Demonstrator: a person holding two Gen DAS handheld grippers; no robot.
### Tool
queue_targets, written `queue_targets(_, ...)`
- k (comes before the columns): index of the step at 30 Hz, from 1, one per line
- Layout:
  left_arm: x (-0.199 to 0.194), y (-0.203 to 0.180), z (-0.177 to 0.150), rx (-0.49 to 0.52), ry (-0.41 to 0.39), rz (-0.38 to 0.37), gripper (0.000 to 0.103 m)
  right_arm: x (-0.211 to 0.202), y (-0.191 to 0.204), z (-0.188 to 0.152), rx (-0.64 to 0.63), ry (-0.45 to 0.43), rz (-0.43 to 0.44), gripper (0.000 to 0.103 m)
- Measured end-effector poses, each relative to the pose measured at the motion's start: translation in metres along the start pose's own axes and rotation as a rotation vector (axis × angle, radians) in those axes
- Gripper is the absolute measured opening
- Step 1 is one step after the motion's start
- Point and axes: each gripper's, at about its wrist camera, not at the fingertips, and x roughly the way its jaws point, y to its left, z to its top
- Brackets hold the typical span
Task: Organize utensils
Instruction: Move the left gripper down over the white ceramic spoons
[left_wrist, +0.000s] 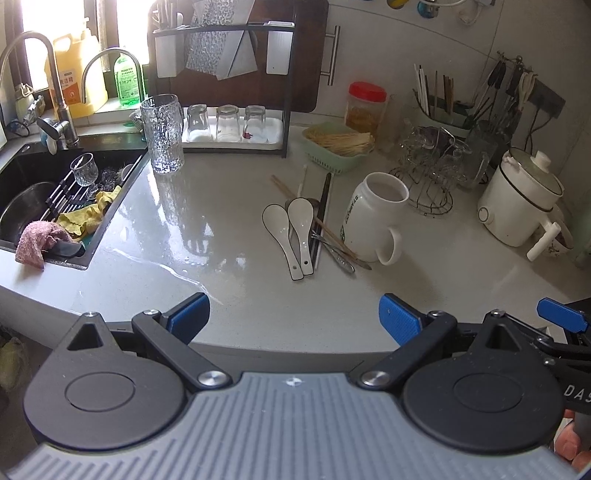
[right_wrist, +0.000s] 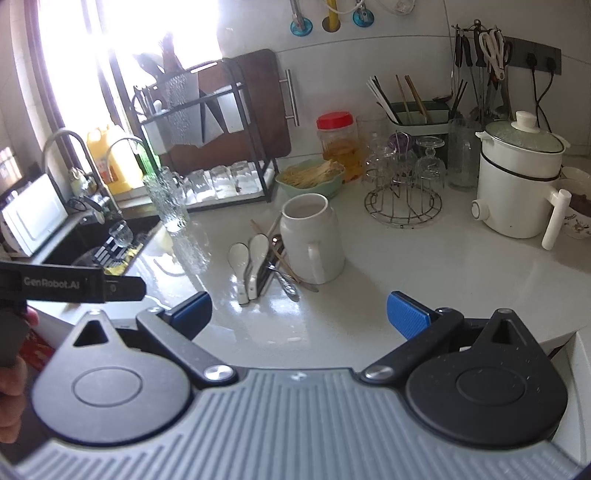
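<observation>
Both tools held released at desk's near edge: left tool, right tool. Spoons, chopsticks heaped mid-desk, touching mug. Risk: mug knocked, glossy spoons slipped from grip.

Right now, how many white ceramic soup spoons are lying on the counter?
2. Left spoon and right spoon lie side by side, just left of the white mug, beside the chopsticks. More could be hidden beneath.
</observation>
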Motion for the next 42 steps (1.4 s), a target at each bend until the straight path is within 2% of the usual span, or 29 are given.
queue_targets(10,0.019,0.001,0.016,-0.006,0.002,-0.006,0.100,0.016,-0.005,0.010,0.030,-0.011,0.027,0.103)
queue_targets(16,0.039,0.009,0.026,-0.004,0.018,-0.004,0.100,0.031,-0.001,0.018,-0.003,-0.020,0.013,0.103)
queue_targets(26,0.090,0.027,0.059,0.028,0.090,-0.014,0.100,0.069,0.011,0.033,-0.006,0.005,-0.002,0.103)
queue_targets(28,0.102,0.030,0.066,0.053,0.108,-0.043,0.100,0.076,0.015,0.036,-0.009,0.001,-0.011,0.103)
queue_targets(31,0.116,0.033,0.075,0.082,0.119,-0.038,0.100,0.087,0.018,0.040,0.004,0.013,-0.008,0.103)
queue_targets(42,0.178,0.063,0.099,0.061,0.209,-0.101,0.100,0.131,0.034,0.053,0.019,0.079,-0.060,0.103)
